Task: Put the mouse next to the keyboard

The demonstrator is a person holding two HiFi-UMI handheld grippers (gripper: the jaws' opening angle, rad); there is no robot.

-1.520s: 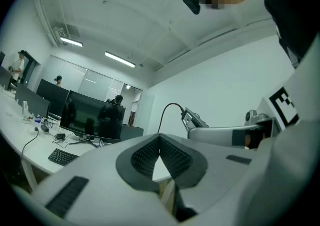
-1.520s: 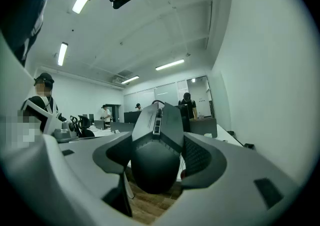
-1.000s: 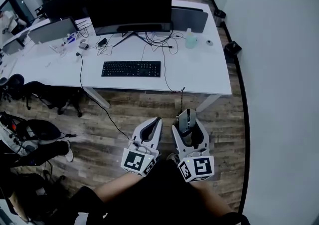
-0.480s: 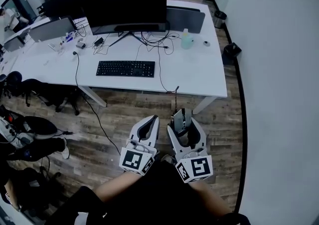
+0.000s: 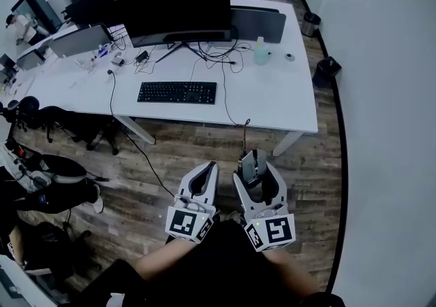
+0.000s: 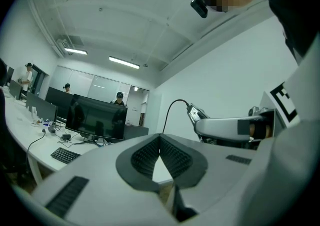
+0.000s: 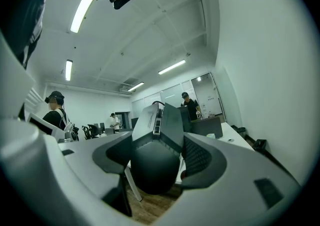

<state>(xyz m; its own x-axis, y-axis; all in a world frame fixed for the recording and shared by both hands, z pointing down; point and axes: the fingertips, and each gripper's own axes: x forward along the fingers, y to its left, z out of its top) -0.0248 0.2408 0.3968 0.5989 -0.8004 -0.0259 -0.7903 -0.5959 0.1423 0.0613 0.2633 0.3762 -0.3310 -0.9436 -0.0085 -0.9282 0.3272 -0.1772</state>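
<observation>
The right gripper (image 5: 254,171) is clamped on the black mouse (image 7: 150,165), held between its jaws above the floor. The keyboard (image 5: 177,92) lies on the counter (image 5: 272,105) well ahead of it, so I judge the carry and the placing are both left to do. The left gripper (image 5: 205,176), just beside it, is closed on nothing.

The shells of the left hand-held gripper (image 5: 207,167) and the right hand-held gripper (image 5: 255,163) are seen to be smooth, matt, light grey plastic, and their pads (image 6: 143,156) are lined with a dark, finely ribbed, rubber-like material. The mouse (image 7: 154,156) is made of dark plastic, matt on its rounded back and slightly sleeker on its upper panels. The desk (image 5: 274,103) is finished in a smooth white surface, the keyboard (image 5: 177,92) in matt black plastic and the monitor (image 5: 180,9) in dark gloss, while the floor (image 5: 204,149) is laid in brown-grey wood-grain planks.
</observation>
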